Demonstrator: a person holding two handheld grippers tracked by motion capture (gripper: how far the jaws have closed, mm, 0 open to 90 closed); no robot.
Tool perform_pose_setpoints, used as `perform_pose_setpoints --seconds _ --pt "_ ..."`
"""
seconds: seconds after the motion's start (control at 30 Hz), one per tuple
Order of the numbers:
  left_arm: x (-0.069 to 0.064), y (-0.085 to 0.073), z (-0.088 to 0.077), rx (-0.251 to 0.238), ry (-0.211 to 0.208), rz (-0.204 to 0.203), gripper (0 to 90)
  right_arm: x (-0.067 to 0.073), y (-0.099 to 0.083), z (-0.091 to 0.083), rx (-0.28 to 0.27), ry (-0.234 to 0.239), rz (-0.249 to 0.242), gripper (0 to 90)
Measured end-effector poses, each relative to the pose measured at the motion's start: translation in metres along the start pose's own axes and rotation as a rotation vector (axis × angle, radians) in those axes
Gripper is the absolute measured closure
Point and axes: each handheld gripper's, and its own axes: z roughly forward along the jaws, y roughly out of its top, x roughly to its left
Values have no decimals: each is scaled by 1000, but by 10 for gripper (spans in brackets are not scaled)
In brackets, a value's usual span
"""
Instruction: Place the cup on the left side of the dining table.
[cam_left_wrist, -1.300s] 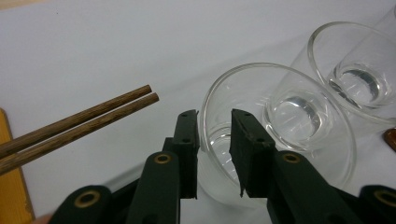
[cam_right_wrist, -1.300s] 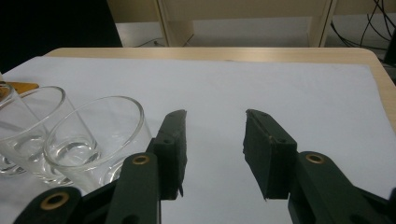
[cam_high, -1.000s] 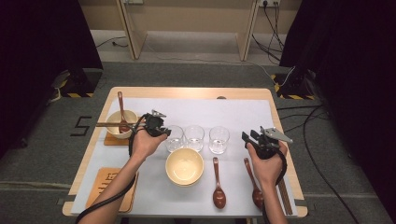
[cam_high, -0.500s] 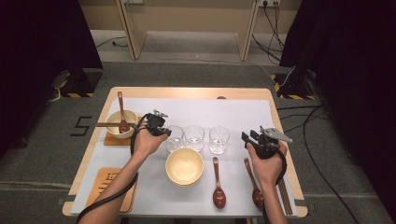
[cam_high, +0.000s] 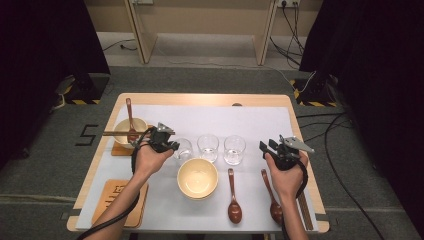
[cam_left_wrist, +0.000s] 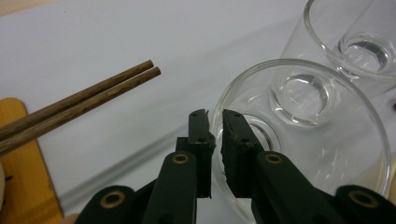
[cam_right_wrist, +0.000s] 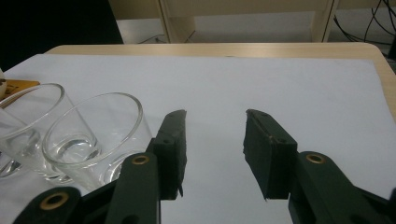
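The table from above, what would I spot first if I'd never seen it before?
Probably the row of three clear glasses across the middle of the white table, with a yellow bowl just in front of them. The left gripper has just been closing on the rim of the leftmost glass, one jaw inside and one outside. The right gripper hangs open beside the glasses, holding nothing.
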Motion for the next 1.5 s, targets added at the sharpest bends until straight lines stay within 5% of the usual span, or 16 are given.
perform_pose_setpoints --seconds 0.27,0.63,1.5 --pt "20 -22 -31 -52 -20 -50 816 -5 0 -2 -6 0 10 591" --pt "39 -44 -66 -56 35 -48 816 -20 -2 -6 -7 -19 42 591" --pt "71 -71 -82 -14 102 -94 817 -15 1 -15 -26 -34 42 591"
